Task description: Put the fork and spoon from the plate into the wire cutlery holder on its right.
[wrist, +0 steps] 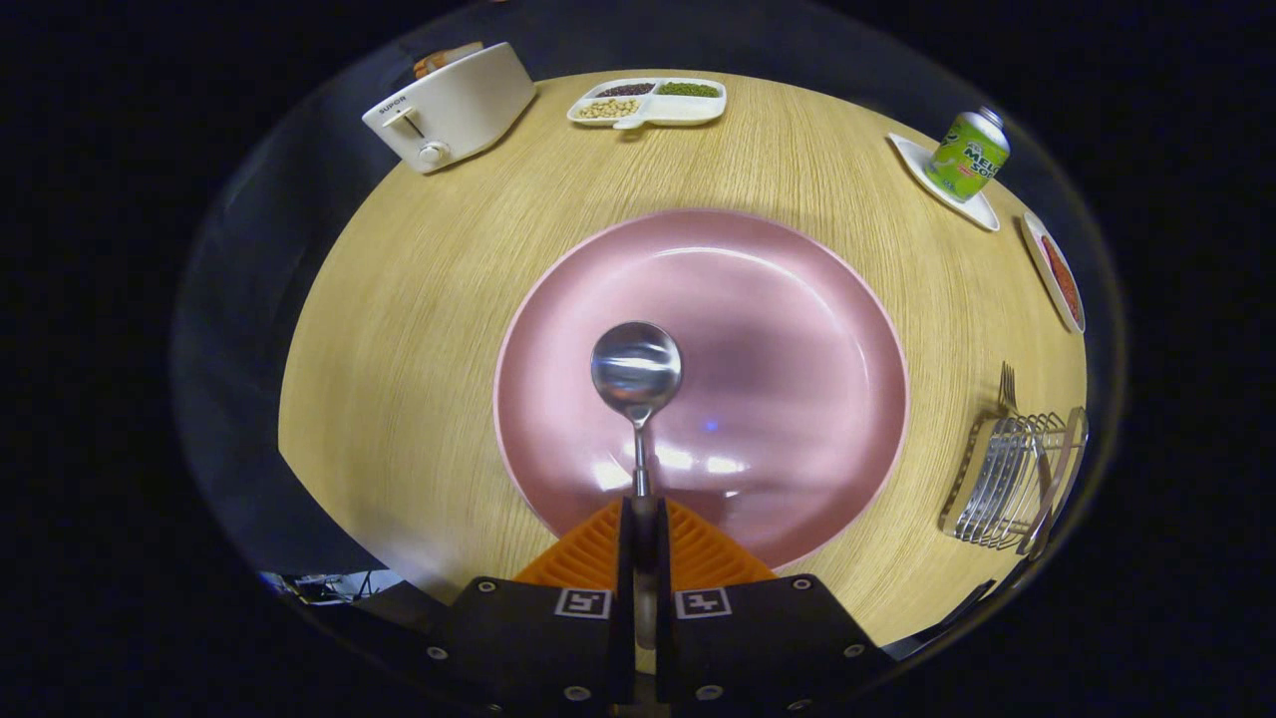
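The gripper pinches the thin handle of the polished steel spoon between both fingers, its bowl projecting ahead of them over the round pink plate. Because the grip sits far down the handle, the spoon may pivot or slip during the swing to the wire cutlery holder off to the fingers' right. There a steel fork already stands, its lower part hidden by the wires, and the holder's far side is hard to make out.

Bright overhead light glares off the pink plate — fisheye bends and darkens the edges.
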A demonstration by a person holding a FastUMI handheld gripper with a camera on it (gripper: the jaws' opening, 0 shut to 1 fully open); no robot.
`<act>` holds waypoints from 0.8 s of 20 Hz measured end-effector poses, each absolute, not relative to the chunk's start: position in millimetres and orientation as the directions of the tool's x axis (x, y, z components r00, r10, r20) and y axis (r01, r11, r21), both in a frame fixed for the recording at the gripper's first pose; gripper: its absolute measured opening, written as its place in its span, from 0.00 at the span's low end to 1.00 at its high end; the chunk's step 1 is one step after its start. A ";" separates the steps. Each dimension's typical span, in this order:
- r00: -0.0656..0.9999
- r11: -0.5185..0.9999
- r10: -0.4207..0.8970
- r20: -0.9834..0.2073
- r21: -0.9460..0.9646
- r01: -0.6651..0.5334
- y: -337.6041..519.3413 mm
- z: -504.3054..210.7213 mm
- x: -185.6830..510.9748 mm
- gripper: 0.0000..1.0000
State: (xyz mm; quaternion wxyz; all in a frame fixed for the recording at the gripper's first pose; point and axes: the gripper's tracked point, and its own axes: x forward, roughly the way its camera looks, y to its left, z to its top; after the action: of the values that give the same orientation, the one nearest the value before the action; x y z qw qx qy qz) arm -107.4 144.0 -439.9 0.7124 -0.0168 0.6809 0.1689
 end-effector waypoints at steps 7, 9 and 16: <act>0.139 0.954 0.233 -0.962 0.198 -0.225 126.3 -419.6 -89.2 0.05; 0.195 0.963 0.237 -0.952 0.204 -0.176 115.3 -407.0 -80.2 0.05; 0.309 0.983 0.182 -0.934 0.171 -0.060 57.3 -372.8 -73.7 0.05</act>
State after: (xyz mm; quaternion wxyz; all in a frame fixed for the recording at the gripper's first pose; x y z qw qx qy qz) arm -73.7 57.3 -372.8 0.8073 0.0520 0.5830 0.0749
